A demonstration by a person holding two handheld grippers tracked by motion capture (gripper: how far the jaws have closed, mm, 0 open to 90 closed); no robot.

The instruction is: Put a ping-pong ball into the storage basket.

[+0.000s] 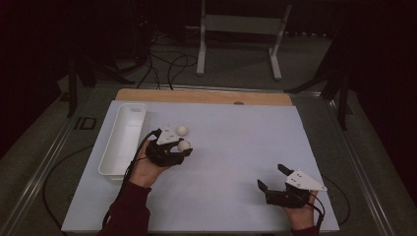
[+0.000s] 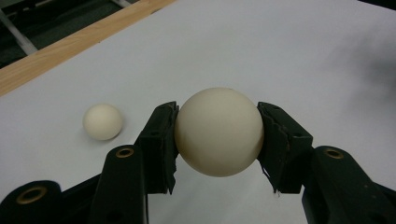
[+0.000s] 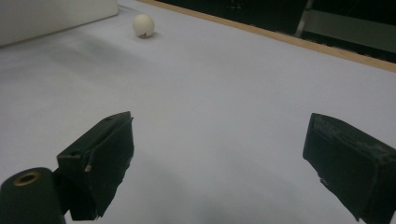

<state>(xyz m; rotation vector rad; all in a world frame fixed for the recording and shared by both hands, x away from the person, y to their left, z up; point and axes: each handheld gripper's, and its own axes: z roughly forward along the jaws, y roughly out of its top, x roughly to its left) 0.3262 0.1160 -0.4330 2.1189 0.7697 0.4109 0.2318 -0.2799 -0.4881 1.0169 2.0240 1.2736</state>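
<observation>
Table (image 1: pixel 236 147) under a white sheet, long white tray (image 1: pixel 123 140) at its left edge; right gripper (image 1: pixel 273 178) rests near the front, jaws wide apart; left gripper (image 1: pixel 186 147) beside the tray clamps a cream ball (image 2: pixel 218 131), second ball (image 1: pixel 182 130) lying loose just behind

two cream balls (image 1: pixel 184 145) (image 1: pixel 182 130) just right of the tray, one long white tray (image 1: pixel 109 152) at the left side of the table, two black grippers (image 1: pixel 188 149) (image 1: pixel 270 178) right of that tray, one white-topped table (image 1: pixel 236 147)
</observation>
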